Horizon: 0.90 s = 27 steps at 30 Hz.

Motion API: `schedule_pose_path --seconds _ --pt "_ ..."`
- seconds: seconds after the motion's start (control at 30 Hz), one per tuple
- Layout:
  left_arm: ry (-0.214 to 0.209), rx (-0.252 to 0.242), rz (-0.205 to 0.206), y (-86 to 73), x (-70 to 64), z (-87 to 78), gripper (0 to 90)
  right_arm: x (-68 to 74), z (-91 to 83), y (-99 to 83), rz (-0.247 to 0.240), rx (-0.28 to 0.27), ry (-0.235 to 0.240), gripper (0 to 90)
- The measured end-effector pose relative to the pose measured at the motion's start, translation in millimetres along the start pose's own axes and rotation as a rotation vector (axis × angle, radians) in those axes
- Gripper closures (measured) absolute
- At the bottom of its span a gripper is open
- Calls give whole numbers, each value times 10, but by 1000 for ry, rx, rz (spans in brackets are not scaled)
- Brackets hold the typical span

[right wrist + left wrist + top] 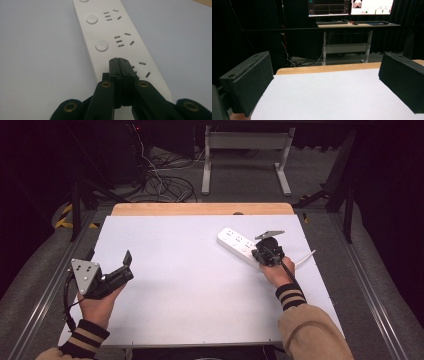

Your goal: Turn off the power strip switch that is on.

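Note:
A white power strip (pixel 236 244) lies at an angle on the right part of the white table top (pixel 185 280). My right gripper (pixel 259 255) is shut, its tips low over the strip's near end. In the right gripper view the closed jaws point at the power strip (pixel 117 40), by a socket and a round button (pixel 102 46); nothing is held between them. My left gripper (pixel 125 265) is at the table's left side, held above the surface. In the left gripper view its two pads (pixel 249 82) stand wide open with bare table between them.
A white cable (pixel 304 259) runs from the strip toward the right edge. A wooden strip (pixel 200 209) borders the table's far edge. Beyond it are a desk frame (pixel 245 150) and loose cables (pixel 165 185) on the floor. Monitors (pixel 350 7) stand on a far desk.

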<state>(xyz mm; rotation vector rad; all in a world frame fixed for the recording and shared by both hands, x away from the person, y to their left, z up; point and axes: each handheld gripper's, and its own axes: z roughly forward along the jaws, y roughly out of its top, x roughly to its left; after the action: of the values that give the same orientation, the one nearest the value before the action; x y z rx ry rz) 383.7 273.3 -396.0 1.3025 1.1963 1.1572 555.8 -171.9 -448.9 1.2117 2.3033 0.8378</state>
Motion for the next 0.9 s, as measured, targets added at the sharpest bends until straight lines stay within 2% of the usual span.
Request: schedule_pose_path --seconds 0.03,0.07,0.1,0.2,0.4,0.47,0.5,0.53,0.57,0.6,0.77,0.9 --pt "-1 0 -1 -1 -1 1 1 0 0 0 0 0 0 900" --pt "0 1 -1 0 0 0 1 7 1 -1 3 8 -25 900" --pt "-1 0 -2 0 -3 -1 1 10 1 -6 -3 7 -29 900" --pt "-2 -2 -4 1 -6 -2 1 -3 1 -26 5 -6 -20 900" --pt "-5 0 -3 0 -14 4 2 25 25 -19 -1 -20 -40 900" --pt "-6 2 2 0 -15 7 2 24 33 -18 10 -24 -24 900" --pt "-6 1 2 0 -16 6 2 81 47 -6 -5 -24 -34 900" --pt "-7 1 -2 1 -17 6 2 134 51 6 -42 -15 -74 900" --pt "-7 0 -3 2 -17 5 2 134 51 6 -42 -15 -74 900" --pt "-8 0 -3 2 -15 2 2 177 59 8 -62 -14 -109 900" --pt "-2 -3 -7 2 8 -8 2 152 52 -7 -23 -24 -92 900" --pt "-2 -2 -12 3 13 -11 2 150 51 -11 -18 -24 -92 900"
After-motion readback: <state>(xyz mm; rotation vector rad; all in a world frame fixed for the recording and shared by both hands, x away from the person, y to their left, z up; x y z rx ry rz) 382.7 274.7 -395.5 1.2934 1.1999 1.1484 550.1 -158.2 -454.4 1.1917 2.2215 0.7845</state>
